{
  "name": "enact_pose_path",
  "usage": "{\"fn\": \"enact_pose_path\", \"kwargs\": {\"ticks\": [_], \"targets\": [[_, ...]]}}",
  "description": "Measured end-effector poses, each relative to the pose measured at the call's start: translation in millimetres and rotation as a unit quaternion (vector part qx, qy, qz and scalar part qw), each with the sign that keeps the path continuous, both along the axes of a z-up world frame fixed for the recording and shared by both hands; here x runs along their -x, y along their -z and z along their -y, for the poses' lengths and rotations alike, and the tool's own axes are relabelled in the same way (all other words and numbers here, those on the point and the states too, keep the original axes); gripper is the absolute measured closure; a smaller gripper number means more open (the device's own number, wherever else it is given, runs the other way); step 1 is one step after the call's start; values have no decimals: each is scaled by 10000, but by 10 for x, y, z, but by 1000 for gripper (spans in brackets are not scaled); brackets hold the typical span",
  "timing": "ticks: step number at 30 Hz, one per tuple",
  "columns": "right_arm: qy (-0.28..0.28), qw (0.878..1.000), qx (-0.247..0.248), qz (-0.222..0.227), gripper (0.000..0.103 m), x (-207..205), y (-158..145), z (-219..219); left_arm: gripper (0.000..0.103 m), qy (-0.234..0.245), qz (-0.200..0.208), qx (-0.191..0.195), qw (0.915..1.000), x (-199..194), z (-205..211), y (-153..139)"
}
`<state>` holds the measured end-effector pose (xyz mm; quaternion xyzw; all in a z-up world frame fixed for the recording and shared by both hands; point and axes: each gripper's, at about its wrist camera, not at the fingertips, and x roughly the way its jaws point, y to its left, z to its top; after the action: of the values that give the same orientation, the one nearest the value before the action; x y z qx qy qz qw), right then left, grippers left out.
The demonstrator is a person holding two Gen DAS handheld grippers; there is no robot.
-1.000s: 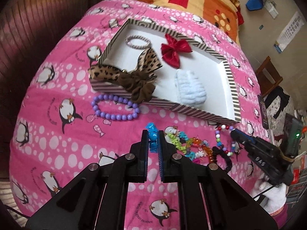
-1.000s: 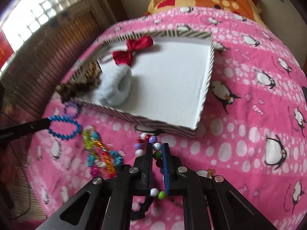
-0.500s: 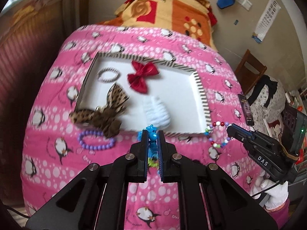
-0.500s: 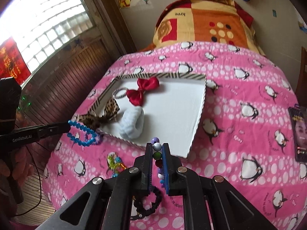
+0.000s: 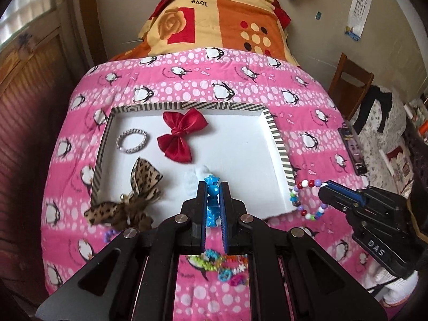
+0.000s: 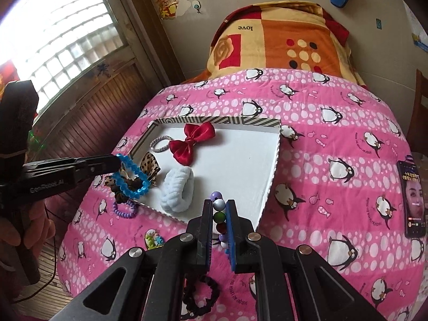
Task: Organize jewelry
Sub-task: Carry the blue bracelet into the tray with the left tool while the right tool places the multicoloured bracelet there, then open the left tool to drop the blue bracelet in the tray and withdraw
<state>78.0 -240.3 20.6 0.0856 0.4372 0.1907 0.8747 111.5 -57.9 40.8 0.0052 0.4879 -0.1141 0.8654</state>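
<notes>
Black tongs [image 5: 213,187] with blue pads, silver pivot screws, white "DAS" lettering, white knit glove [image 5: 393,289]

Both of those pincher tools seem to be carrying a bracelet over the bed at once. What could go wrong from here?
1. The blue bracelet hangs from the left gripper by a few beads only; it might slip onto the pink blanket.
2. Likewise the multicolored bracelet in the right gripper, dangling near the striped tray edge, could catch there.
3. The leopard bow already overhangs the tray's rim; a swinging bracelet might nudge it off.
</notes>
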Motion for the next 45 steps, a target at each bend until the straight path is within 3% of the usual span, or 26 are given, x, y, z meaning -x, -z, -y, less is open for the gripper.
{"fn": "enact_pose_path", "kwargs": {"ticks": [8, 22, 35, 45], "targets": [[-52, 9999, 94, -22, 94, -263, 13, -78, 96, 65, 74, -294, 9995, -317, 128, 103], [-140, 9988, 373, -299, 94, -931, 223, -225, 96, 274, -202, -211, 9992, -917, 342, 489], [158, 9942, 869, -615, 94, -1786, 766, -147, 96, -276, -633, -355, 9970, -1341, 27, 1047], [389, 9936, 923, -512, 95, -2087, 961, -249, 96, -356, -590, -441, 9966, -1441, 56, 1130]]}}
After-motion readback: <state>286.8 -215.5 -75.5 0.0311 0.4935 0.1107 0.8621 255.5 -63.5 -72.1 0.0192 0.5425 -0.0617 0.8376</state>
